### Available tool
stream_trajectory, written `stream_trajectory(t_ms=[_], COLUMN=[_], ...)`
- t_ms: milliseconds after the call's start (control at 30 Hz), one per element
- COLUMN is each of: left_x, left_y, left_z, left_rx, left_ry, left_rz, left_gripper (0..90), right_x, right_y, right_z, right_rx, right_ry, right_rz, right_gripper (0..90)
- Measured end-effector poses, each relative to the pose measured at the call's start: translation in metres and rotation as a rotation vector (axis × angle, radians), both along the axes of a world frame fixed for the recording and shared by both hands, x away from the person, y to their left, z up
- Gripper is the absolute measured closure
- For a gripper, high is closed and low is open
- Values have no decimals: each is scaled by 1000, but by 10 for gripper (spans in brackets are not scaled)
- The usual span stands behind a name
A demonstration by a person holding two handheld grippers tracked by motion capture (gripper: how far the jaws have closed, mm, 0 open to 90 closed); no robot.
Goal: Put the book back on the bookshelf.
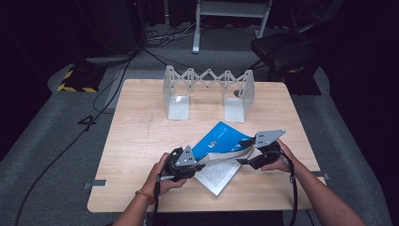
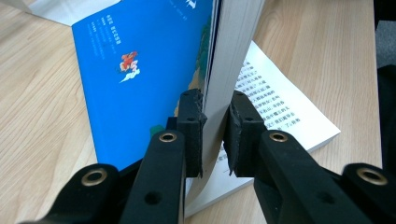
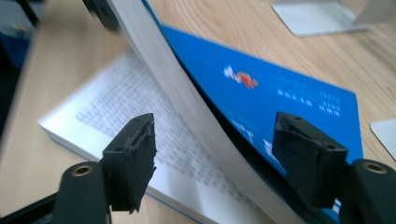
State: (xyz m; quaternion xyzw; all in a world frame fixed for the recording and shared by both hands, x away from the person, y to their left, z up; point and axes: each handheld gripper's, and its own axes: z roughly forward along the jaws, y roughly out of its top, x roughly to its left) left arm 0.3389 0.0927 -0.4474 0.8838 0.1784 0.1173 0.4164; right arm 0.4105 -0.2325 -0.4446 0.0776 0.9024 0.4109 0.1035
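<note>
Dark room, grey carpet, cables trailing at 11 o'clock; light wooden table (image 1: 141, 141) carrying a silver accordion-style metal book rack (image 1: 207, 89) at its 12 o'clock edge. Blue-covered paperback book with white printed pages (image 1: 221, 141) lying open just below table centre, toward 5 o'clock, lower block of pages flat on the wood, cover plus a thick sheaf lifted and bowed. Left gripper (image 2: 215, 133) at the book's 8 o'clock corner, clamped tight on that lifted sheaf, pads pressing both faces, blue cover on the outer side. Right gripper (image 3: 215, 158) at the book's 3 o'clock edge, jaws gaping wide with the curved sheaf running between them, neither pad touching paper; no hold there yet. Likely step: closing the book before standing it in the rack. Advice: keep the left clamp firm but not twisting, to avoid creasing the pages. Bring the right jaws squarely over the fore-edge, taking in cover and sheaf together, before squeezing. Then swing both grippers in one arc toward 5 o'clock, keeping the sheaf's bow shallow. Risk: loose pages slipping out and fanning, or the flat half sliding on the wood.
</note>
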Motion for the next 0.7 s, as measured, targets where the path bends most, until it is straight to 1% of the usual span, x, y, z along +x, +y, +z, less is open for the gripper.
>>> stream_trajectory(t_ms=[33,67,100,133,167,200,233,267,300,333,367,400,433,467,500,567,633,667,700], left_x=[1,1,3,4,5,5,8,8,11,14,16,19,22,25,30,34,36,35,35], left_y=[2,4,8,11,14,14,18,18,20,21,22,24,26,28,31,34,38,39,39], left_z=[0,-1,-1,-1,-1,-1,2,2,3,4,4,5,5,6,8,8,8,7,7], left_rx=[5,-2,-1,-7,-16,-16,-24,-24,-25,-19,-3,8,12,19,22,24,25,19,19], left_ry=[4,7,8,5,2,2,-8,-8,-13,-21,-33,-46,-51,-57,-62,-60,-43,-26,-26], left_rz=[-1,4,1,3,7,7,15,15,19,29,36,52,68,87,121,154,170,178,178], left_gripper=[774,771,769,769,770,770,766,761,761,754,742,733,718,702,685,651,626,614,596], right_x=[1,3,4,5,6,6,6,5,5,3,1,0,-3,-4,-6,-10,-13,-15,-17], right_y=[0,0,-1,-2,-3,-3,-5,-5,-5,-3,-1,1,3,5,7,14,18,20,22], right_z=[-3,-6,-9,-10,-11,-11,-12,-12,-12,-13,-13,-14,-15,-15,-15,-12,-12,-12,-11], right_rx=[-19,-29,-32,-36,-43,-43,-25,-24,-24,-31,-39,-44,-43,-42,-44,-43,-42,-49,-52], right_ry=[-26,-37,-52,-69,-89,-89,-131,-137,-137,-154,-176,-187,-194,-193,-200,-211,-215,-221,-225], right_rz=[-17,-36,-54,-57,-70,-70,-73,-67,-67,-60,-56,-60,-74,-87,-94,-114,-119,-120,-124], right_gripper=[339,358,390,407,495,495,568,593,593,618,639,648,660,671,684,706,720,723,724])
